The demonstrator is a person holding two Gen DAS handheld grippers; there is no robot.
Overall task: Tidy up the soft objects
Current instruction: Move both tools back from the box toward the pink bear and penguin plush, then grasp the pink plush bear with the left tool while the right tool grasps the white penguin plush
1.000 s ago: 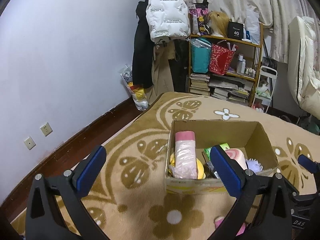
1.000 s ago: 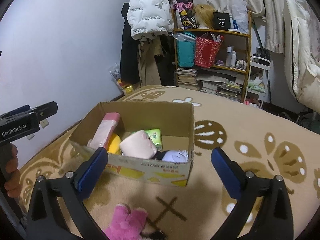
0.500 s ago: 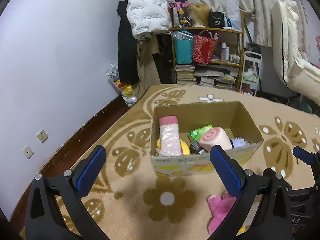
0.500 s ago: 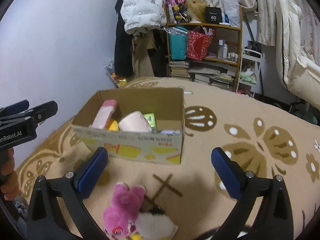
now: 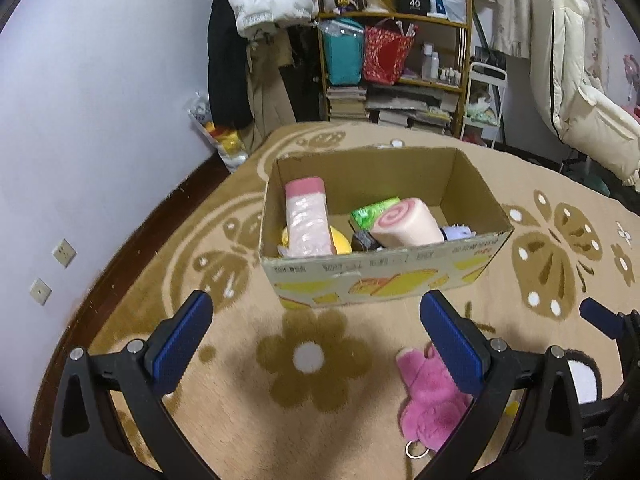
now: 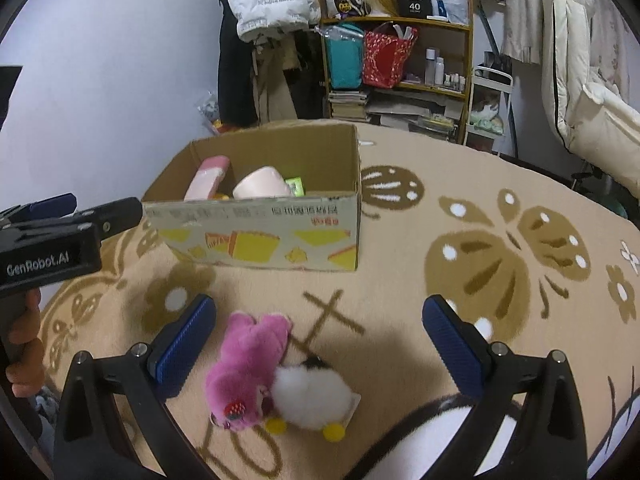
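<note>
While both the left gripper [image 5: 312, 336] and right gripper [image 6: 318, 334] hung spread and empty, the fluffy pink plush toy [image 6: 248, 364] lay on the carpet before the open cardboard box [image 6: 264, 232], seemingly awaiting a right-hand pinch.

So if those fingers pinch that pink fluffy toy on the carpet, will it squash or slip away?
The pink plush toy looks fuzzy and stuffed, so it will probably squash and droop rather than slip. It is likely light for its bulk. Lying flat on the carpet, it seems unlikely to roll.
</note>
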